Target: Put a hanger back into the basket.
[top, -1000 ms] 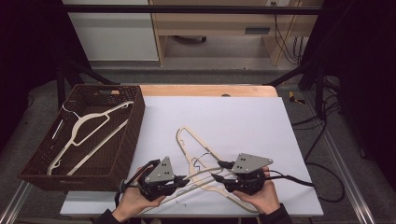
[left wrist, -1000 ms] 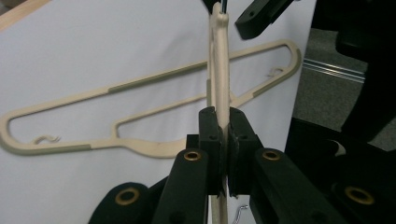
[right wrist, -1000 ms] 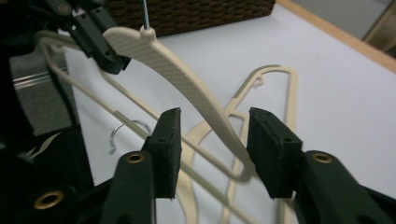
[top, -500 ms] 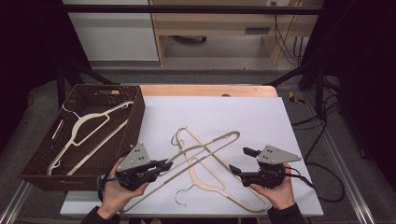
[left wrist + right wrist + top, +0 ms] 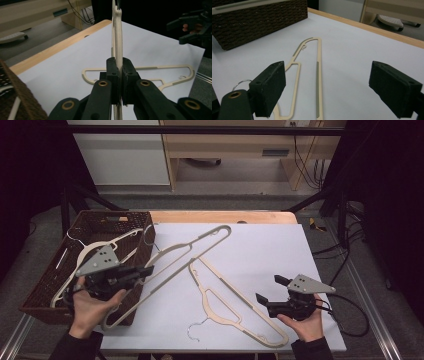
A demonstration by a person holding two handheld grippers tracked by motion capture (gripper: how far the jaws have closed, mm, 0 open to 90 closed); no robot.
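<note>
My left gripper is shut on a cream plastic hanger. It holds that hanger up off the table, slanting from beside the basket to the table's middle. In the left gripper view the pads pinch the hanger's thin bar edge-on. A second cream hanger lies flat on the white tabletop. My right gripper hovers just right of it. Its jaws have just been opening and now stand wide, with nothing between the pads. The flat hanger lies on the table ahead of them.
A brown wicker basket stands at the table's left edge with another hanger inside. Its woven wall rises at the far left of the right gripper view. A wooden strip borders the table's far edge.
My left gripper has risen and moved left toward the basket, carrying one hanger with it. The right gripper has moved right, away from the hangers, and its jaws have opened.
</note>
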